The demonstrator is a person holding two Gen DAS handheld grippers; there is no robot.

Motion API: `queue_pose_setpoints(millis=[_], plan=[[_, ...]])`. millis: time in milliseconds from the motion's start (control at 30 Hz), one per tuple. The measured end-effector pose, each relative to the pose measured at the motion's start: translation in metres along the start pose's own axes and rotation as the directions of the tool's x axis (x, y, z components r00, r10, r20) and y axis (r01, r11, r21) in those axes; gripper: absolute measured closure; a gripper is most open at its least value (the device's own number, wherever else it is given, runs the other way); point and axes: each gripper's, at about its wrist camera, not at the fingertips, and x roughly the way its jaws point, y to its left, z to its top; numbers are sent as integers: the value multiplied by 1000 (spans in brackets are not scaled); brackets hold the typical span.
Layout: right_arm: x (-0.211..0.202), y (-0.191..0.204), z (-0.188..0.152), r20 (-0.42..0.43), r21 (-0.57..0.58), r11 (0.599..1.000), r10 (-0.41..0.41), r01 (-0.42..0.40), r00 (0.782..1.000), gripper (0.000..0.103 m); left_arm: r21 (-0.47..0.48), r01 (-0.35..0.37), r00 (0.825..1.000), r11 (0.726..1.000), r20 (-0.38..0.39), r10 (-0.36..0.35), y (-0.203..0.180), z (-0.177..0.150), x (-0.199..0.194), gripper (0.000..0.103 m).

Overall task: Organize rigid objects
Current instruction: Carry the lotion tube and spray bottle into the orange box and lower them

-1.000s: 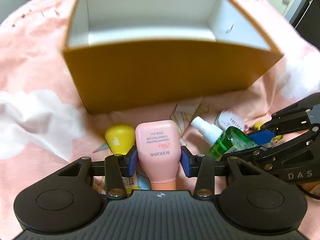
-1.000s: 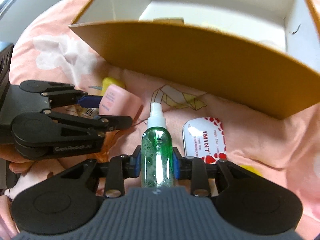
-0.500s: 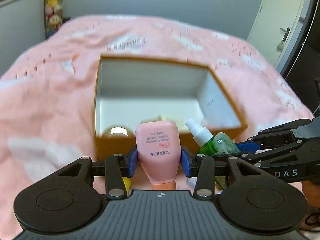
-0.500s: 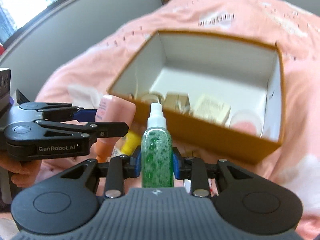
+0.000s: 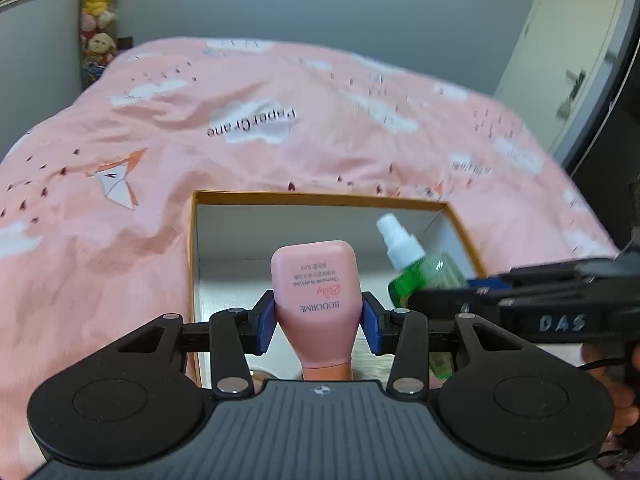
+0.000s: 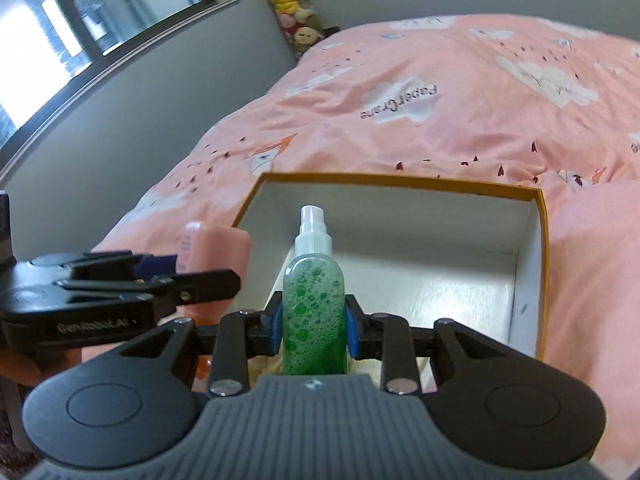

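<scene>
Both grippers hang over the open box, each clamped on a bottle. My left gripper [image 5: 319, 318] has its blue pads [image 5: 265, 323] pressed tight against the sides of a pink squeeze bottle [image 5: 316, 296], which reads "BODORME" upside down in my left wrist view and points flat end away from me, its cap tucked down toward the gripper body. My right gripper [image 6: 314, 322] is closed just as firmly on a green spray bottle [image 6: 314, 304], its liquid full of bubbles, the white nozzle pointing toward the far wall of the box. From the left wrist view I see the green bottle leaning just to the right of the pink one, near but not touching. From the right wrist view the left gripper sits at the left edge, holding the pink bottle above the box's left wall. Below both tools sits the orange cardboard box [image 5: 320, 199], white inside, resting on a pink bedspread [image 5: 160, 120] printed with white clouds, paper cranes and the words "PaperCrane". Most of the box floor is hidden behind my grippers; I glimpse pale shapes at its near end but cannot tell what they are. Stuffed toys [image 6: 290, 8] are stacked against the grey wall in the far left corner, beside a window [image 6: 60, 40]; a door [image 5: 560, 60] stands far right.
</scene>
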Motion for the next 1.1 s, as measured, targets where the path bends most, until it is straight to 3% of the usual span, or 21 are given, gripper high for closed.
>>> queue_pose_setpoints(millis=[167,333,500,633,667,900,933,1100], plan=[[39,-22,22,-20,84,996,1,1,1000,74,76,-91,988,993,-121,100,5,10,55,54],[76,-39,28,-76,131,991,16,-6,997,74,167,-164,967,972,-166,192,1,7,89,53],[111,-47,28,-147,175,984,40,-13,988,74,303,-239,943,923,-153,295,-11,10,105,53],[130,-52,30,-177,213,977,34,4,984,73,482,-278,911,831,-141,387,-28,-1,119,53],[134,-53,31,-182,215,976,30,10,983,73,502,-275,907,820,-148,395,-29,-3,124,53],[152,-54,29,-210,218,976,36,11,977,73,504,-223,888,834,-249,388,-23,-14,141,52],[154,-53,29,-214,219,976,37,11,976,73,496,-219,889,840,-254,382,-22,-14,141,48],[159,-52,27,-226,218,976,33,17,974,73,465,-189,918,865,-230,324,-20,-10,124,48]])
